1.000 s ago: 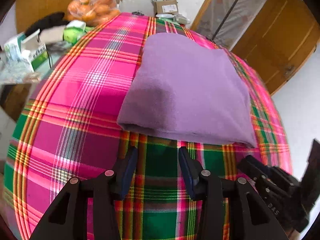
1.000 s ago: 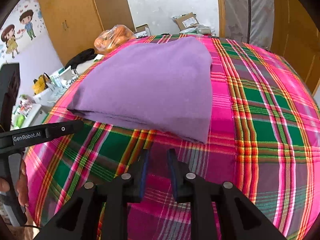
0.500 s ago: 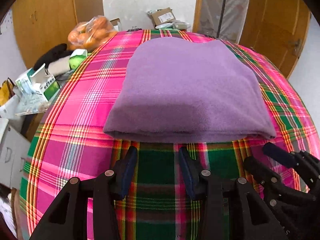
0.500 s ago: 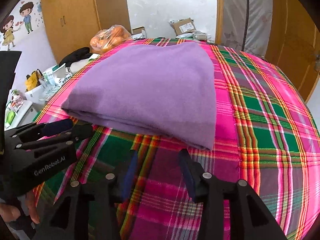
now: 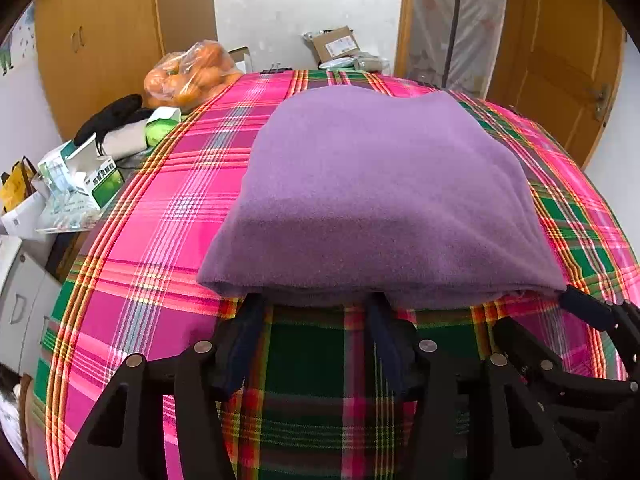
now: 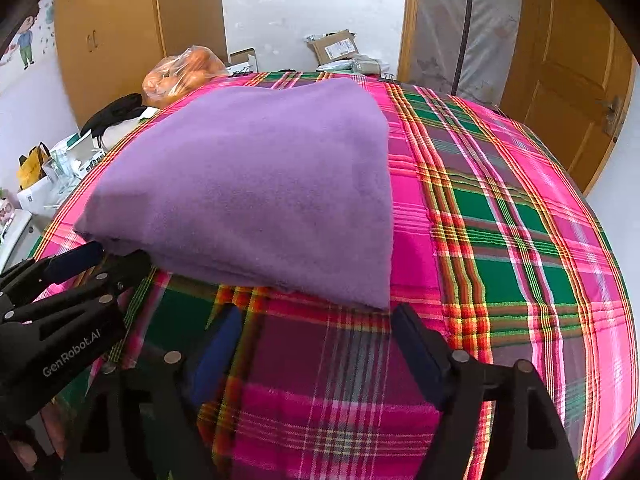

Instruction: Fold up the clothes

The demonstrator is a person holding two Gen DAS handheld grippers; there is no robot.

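So the purple fleece garment point(image 5: 384, 200) sits folded thick on the plaid-covered table point(image 6: 500, 220). Left hand-held gripper point(image 5: 316, 304) is spread apart, tips right at its near hem; right hand-held gripper point(image 6: 316, 316) gapes wide by its near corner. I'd pinch all layers together, since fuzzy, soft fleece slides.

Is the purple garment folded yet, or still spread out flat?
Folded. The purple garment lies as a compact rectangle with stacked layers along its near edge on the plaid cloth.
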